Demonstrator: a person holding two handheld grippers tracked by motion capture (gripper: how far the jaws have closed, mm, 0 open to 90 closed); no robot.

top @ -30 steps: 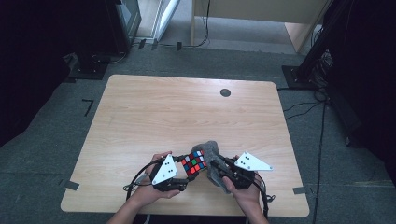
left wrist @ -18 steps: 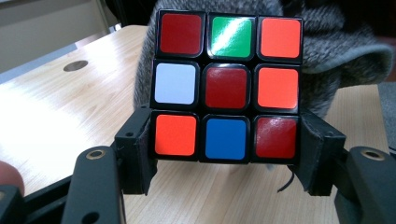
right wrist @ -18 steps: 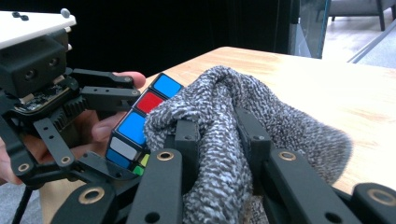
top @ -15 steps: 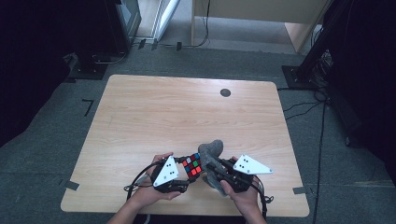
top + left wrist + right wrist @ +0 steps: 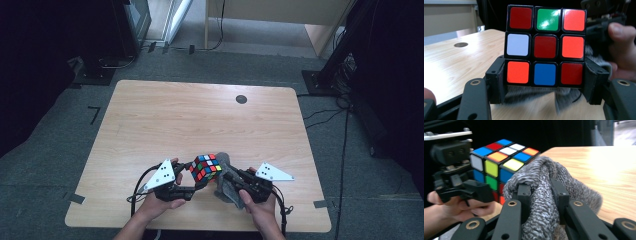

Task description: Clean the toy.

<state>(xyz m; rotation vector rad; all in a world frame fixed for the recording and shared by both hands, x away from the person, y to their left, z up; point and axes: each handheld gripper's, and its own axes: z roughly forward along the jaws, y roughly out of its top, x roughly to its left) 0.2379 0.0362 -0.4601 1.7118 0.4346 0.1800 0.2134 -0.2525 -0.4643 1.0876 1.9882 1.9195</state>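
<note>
Near the front edge of the wooden table (image 5: 150,125), the person held the puzzle cube (image 5: 205,167) up off the surface between the two tools. The left gripper (image 5: 545,82) was clamped on the cube's bottom layer, one jaw on each side, so the cube stood just above and ahead of that hand. In the left gripper view its near face showed red, orange, green, white and blue squares. The right gripper (image 5: 540,192) was pinched tight on a fold of grey knitted cloth (image 5: 541,185), and that bunched cloth pressed against the cube's side, just beside its lower corner. The right hand (image 5: 257,207) sat close to the left hand (image 5: 155,202).
</note>
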